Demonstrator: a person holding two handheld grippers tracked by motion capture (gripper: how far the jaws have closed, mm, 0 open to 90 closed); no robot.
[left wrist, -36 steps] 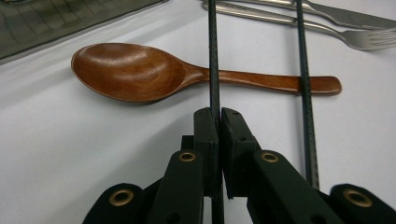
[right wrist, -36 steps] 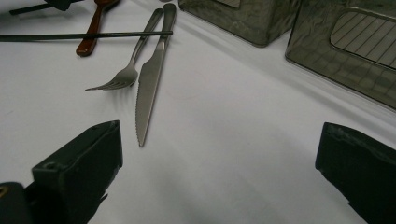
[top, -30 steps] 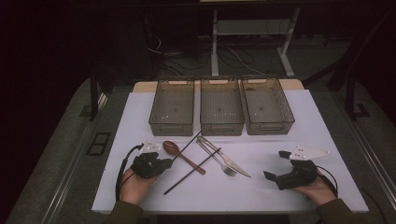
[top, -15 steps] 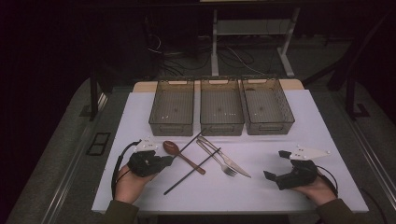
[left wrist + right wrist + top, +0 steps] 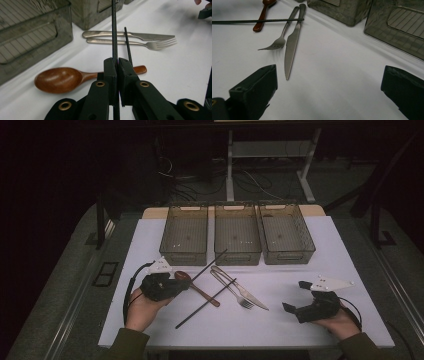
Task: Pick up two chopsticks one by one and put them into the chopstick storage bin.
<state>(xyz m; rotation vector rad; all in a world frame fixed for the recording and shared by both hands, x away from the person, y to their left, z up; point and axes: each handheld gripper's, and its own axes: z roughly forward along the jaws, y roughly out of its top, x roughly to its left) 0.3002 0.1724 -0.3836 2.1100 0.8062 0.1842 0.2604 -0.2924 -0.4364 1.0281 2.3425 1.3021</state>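
Setting: you are at a lab or test bench, not a home kitchen. Evidence: a white sheet (image 5: 300,330) covers the table; three matching clear bins (image 5: 236,232) stand in a row at its far side; loose cables (image 5: 200,177) lie on the dark floor beyond, by a white metal desk frame (image 5: 305,185); the surroundings are unlit.

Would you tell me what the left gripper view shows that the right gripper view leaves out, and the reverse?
Left gripper view: the left gripper shut on one black chopstick. Right gripper view: the right gripper open, nothing between its jaws, above the white table, and the knife with its serrated edge close up. Shared: knife, fork, wooden spoon, second chopstick, grey bins.
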